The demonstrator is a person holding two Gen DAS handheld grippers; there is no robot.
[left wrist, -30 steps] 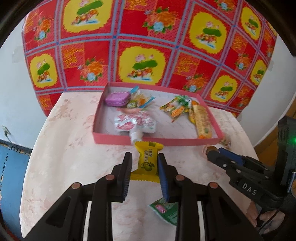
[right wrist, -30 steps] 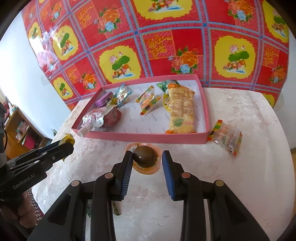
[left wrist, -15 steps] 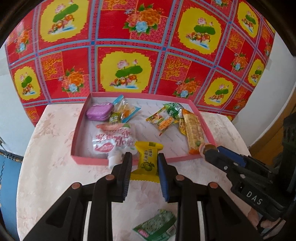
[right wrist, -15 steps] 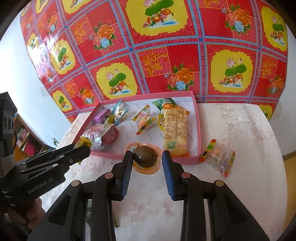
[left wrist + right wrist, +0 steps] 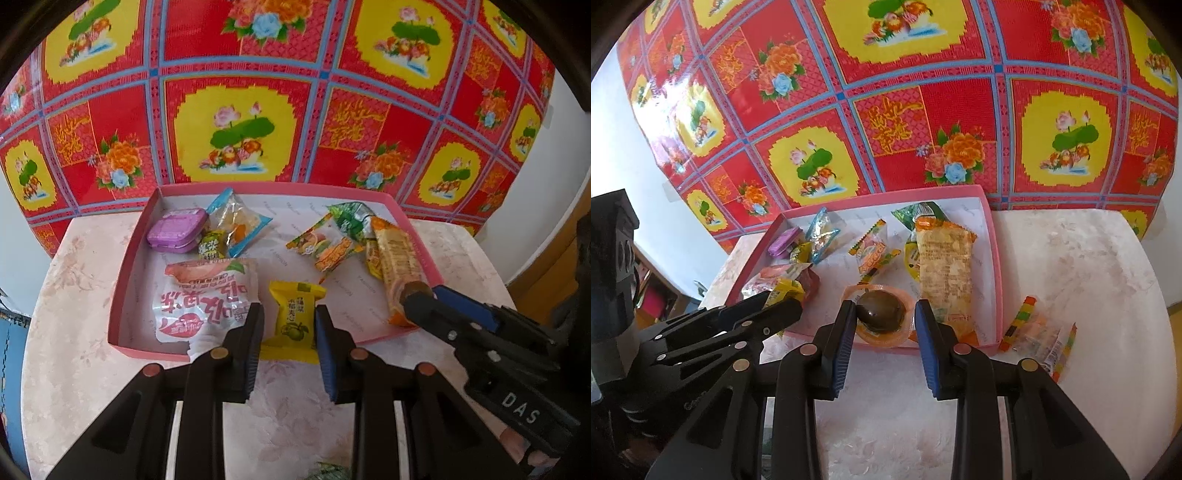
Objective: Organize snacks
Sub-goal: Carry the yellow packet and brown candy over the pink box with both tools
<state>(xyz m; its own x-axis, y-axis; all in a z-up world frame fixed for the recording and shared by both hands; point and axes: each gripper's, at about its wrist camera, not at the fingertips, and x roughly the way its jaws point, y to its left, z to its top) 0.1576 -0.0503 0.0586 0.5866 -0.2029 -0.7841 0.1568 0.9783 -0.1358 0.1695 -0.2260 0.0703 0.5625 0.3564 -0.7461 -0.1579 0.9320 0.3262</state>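
Observation:
My left gripper [image 5: 288, 323] is shut on a yellow wrapped snack [image 5: 293, 317] and holds it over the front edge of the pink tray [image 5: 125, 266]. My right gripper [image 5: 884, 321] is shut on a brown egg in an orange clear pack [image 5: 879, 314], also above the tray's front edge [image 5: 997, 280]. In the tray lie a purple case [image 5: 177, 230], a pink-and-white pouch [image 5: 207, 295], a long orange biscuit pack [image 5: 399, 258] and several small sweets. The right gripper also shows at the right of the left wrist view [image 5: 417, 295].
A rainbow candy packet [image 5: 1038, 328] lies on the marbled table [image 5: 1089, 280] right of the tray. A green packet [image 5: 328, 472] lies at the table's near edge. A red floral cloth [image 5: 295, 110] hangs behind the table.
Both grippers have moved forward and up with their snacks, from the table in front of the tray to above its front edge.

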